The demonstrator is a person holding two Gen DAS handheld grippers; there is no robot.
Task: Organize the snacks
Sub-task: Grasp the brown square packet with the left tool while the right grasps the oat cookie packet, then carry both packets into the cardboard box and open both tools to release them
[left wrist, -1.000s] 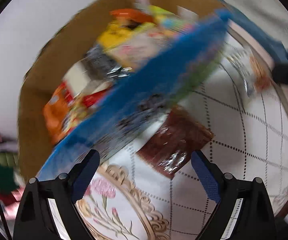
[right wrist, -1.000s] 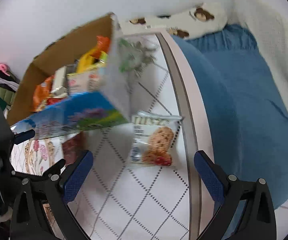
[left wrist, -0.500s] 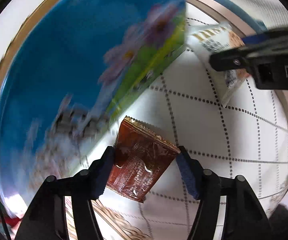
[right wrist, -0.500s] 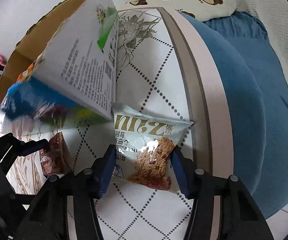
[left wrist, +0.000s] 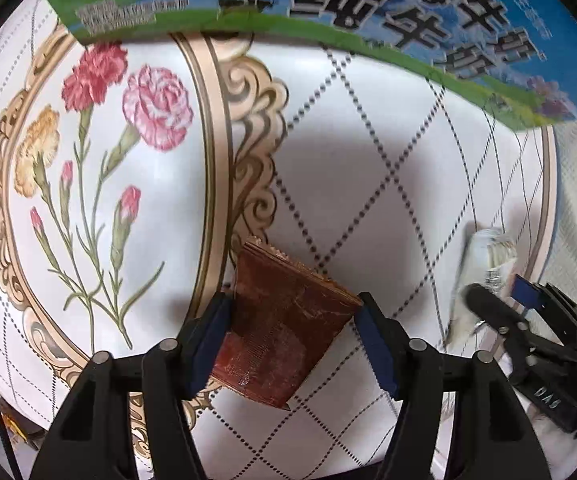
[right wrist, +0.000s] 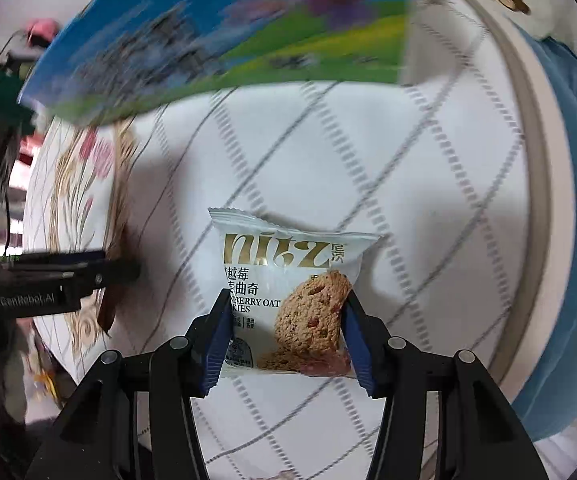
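Looks like this is right in the middle of the pick-up stage, nothing from this pair is put away yet as far as I can tell. The left gripper (left wrist: 292, 320) has its blue pads closed in on both sides of a dark reddish-brown foil snack packet (left wrist: 284, 332), and the right gripper (right wrist: 284, 320) is pinched on a white plastic cranberry oat cookie pouch (right wrist: 288, 296) the same way, pads pressing the lower edges of the wrapper. Both packets seem to be at or just off the white tablecloth with the dotted diamond grid and carnation print (left wrist: 368, 184); I honestly can't tell if they're lifted yet. The two claws sit side by side, angled down at the table, the left one poking into the right camera's view just beside the cookie pouch. Looming over both is the blue and green printed side of a cardboard box (left wrist: 408, 12), so my guess is that's where the snacks go next. Can't see inside it from here.
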